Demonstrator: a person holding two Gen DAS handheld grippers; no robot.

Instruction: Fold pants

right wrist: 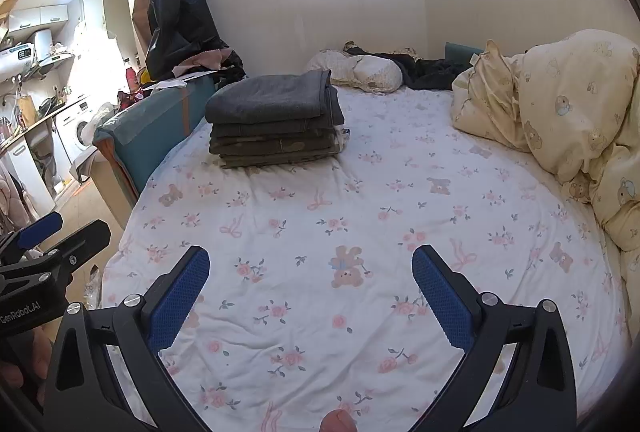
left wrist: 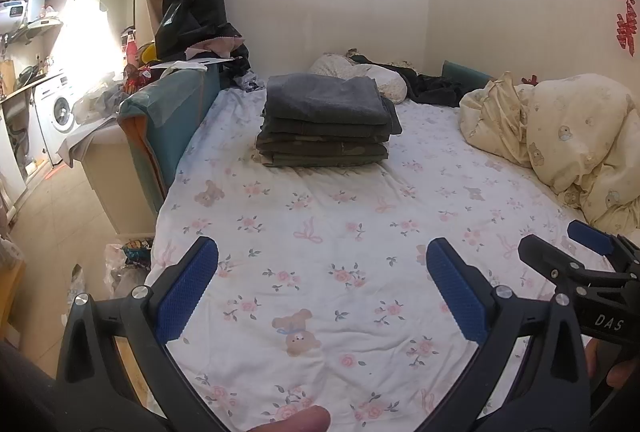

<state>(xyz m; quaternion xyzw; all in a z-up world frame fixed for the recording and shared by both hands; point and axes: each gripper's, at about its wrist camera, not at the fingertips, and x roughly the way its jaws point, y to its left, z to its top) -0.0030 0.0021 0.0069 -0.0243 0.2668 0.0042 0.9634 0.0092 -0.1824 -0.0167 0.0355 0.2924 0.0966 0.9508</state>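
Note:
A stack of folded pants, grey on top and olive and camouflage below, sits at the far left of the bed near the wall. My left gripper hangs open over the flowered sheet near the bed's front edge, with nothing between its blue pads. My right gripper is open too and holds nothing. In the left wrist view the right gripper shows at the right edge. In the right wrist view the left gripper shows at the left edge. Both are well short of the stack.
A bunched cream duvet fills the bed's right side. A pillow and dark clothes lie along the far wall. A teal headboard edges the bed at left, with floor, bags and a washing machine beyond.

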